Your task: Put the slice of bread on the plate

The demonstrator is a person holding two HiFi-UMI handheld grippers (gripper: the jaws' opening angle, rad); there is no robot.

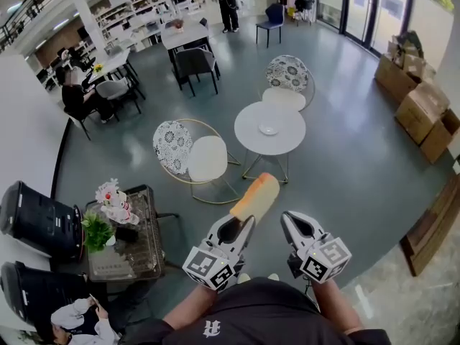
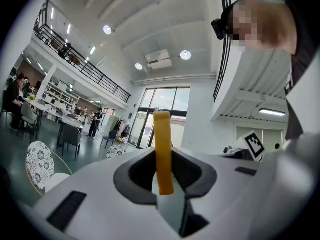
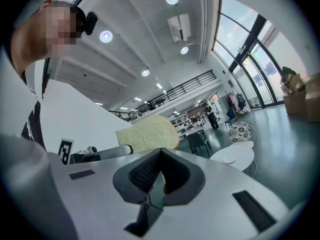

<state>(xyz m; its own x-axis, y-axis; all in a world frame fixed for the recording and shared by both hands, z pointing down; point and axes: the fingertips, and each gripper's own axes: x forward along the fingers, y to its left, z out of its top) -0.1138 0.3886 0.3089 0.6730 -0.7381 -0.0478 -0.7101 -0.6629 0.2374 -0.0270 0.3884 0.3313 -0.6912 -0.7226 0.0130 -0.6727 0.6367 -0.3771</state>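
The left gripper is clamped on a pale slice of bread with a golden-brown crust. Its jaws stand narrow and press the slice's two flat faces near one end. In the left gripper view the slice stands on edge between them and rises upright past the tips.

The slice is in the air in front of the person, well apart from the small round white plate. That plate lies by itself near the middle of a round white table on thin metal legs, farther off on the grey floor. The right gripper view shows the plate on the same table at the right.

The right gripper is just to the right of the left one. Its jaws are drawn together with nothing between them. In its view the slice shows beyond and to the left.

A wire chair with a white seat pad and a floral-patterned round back stands at the table's near left. A second such chair stands on its far side.

At the near left a low dark mesh-topped table bears a bunch of white and pink flowers and a leafy green plant. At the far right stand brown cardboard boxes; what they hold cannot be made out.
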